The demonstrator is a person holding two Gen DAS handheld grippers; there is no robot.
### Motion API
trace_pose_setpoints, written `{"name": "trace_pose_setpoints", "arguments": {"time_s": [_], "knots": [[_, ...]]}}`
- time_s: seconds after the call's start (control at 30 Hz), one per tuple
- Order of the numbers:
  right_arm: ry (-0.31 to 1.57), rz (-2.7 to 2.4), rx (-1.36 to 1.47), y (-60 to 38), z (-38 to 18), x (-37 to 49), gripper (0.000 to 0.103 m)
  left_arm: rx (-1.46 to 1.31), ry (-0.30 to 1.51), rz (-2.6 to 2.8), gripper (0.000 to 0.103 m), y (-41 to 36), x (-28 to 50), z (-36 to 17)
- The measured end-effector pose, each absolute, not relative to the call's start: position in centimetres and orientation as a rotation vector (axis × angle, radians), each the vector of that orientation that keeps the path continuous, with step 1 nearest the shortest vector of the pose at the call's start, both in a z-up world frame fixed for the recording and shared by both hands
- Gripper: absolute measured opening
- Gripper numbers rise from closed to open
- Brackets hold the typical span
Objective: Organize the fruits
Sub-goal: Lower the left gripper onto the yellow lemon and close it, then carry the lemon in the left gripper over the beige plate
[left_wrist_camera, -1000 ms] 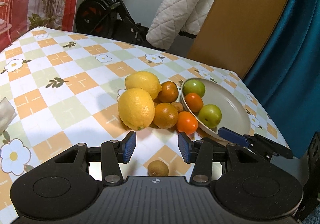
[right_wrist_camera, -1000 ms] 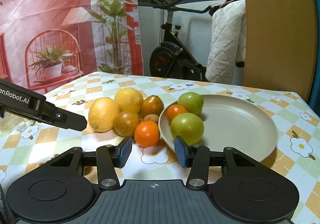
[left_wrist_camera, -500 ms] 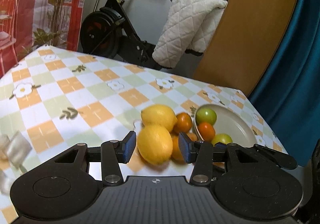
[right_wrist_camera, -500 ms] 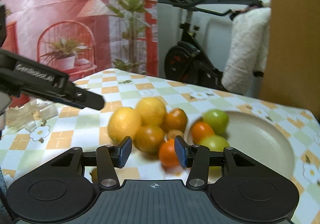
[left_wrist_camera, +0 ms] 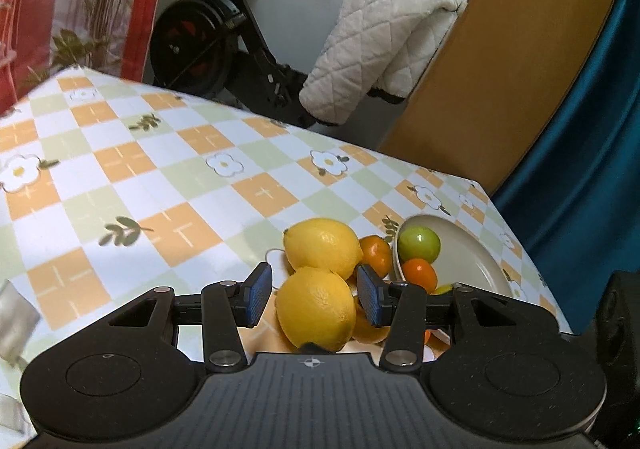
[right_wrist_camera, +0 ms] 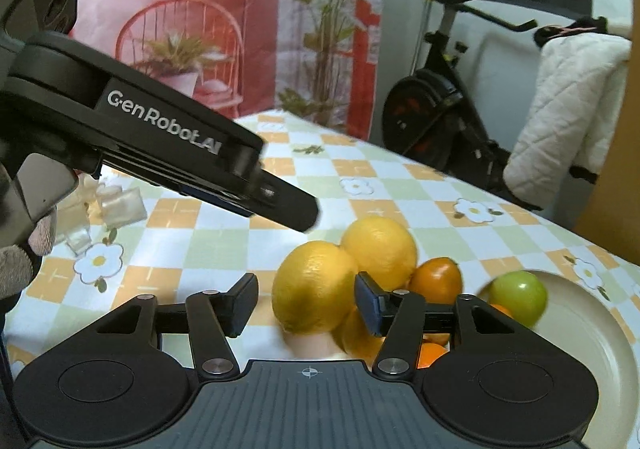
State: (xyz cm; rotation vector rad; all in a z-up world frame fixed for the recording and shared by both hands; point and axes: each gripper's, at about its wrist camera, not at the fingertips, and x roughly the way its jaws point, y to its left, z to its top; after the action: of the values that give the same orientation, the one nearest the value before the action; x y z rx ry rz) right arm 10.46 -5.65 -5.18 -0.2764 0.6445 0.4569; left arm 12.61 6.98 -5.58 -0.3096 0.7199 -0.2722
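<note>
On the checkered cloth, two yellow lemons (left_wrist_camera: 316,307) touching, left jaws spread, right jaws just widening, nothing pinched.

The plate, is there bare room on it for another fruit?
Yes. The plate is bare across its right side, beyond the green fruit. Its left rim is crowded, with lemons and oranges packed against it.

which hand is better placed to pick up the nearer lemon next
Probably the left. Its hand-held gripper frames the near lemon squarely between open pads. The right hand-held gripper, jaws just opened wider, has that lemon off-centre against its right pad.
</note>
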Motion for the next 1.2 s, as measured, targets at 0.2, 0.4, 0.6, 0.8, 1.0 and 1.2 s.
{"name": "trace_pose_setpoints", "arguments": {"time_s": [0.2,0.4,0.6,0.8,1.0,1.2], "knots": [[0.672,0.438,-0.296,-5.2,-5.9,11.5,0.053,-0.354,0.763,-0.295,0.050,7.0,13.2,-7.3],[0.678,0.439,-0.324,-4.7,-6.1,11.8,0.054,-0.383,0.777,-0.313,0.050,7.2,13.4,-8.1],[0.685,0.424,-0.385,-3.7,-6.6,12.0,0.053,-0.423,0.791,-0.326,0.050,7.5,13.7,-9.1],[0.676,0.410,-0.418,-3.1,-7.0,11.8,0.053,-0.448,0.792,-0.334,0.051,7.6,13.6,-9.5],[0.672,0.401,-0.407,-3.0,-6.8,11.5,0.052,-0.439,0.779,-0.336,0.051,7.3,13.0,-9.5],[0.654,0.386,-0.350,-3.5,-6.3,10.9,0.052,-0.436,0.750,-0.347,0.051,7.4,12.3,-8.9]]}}
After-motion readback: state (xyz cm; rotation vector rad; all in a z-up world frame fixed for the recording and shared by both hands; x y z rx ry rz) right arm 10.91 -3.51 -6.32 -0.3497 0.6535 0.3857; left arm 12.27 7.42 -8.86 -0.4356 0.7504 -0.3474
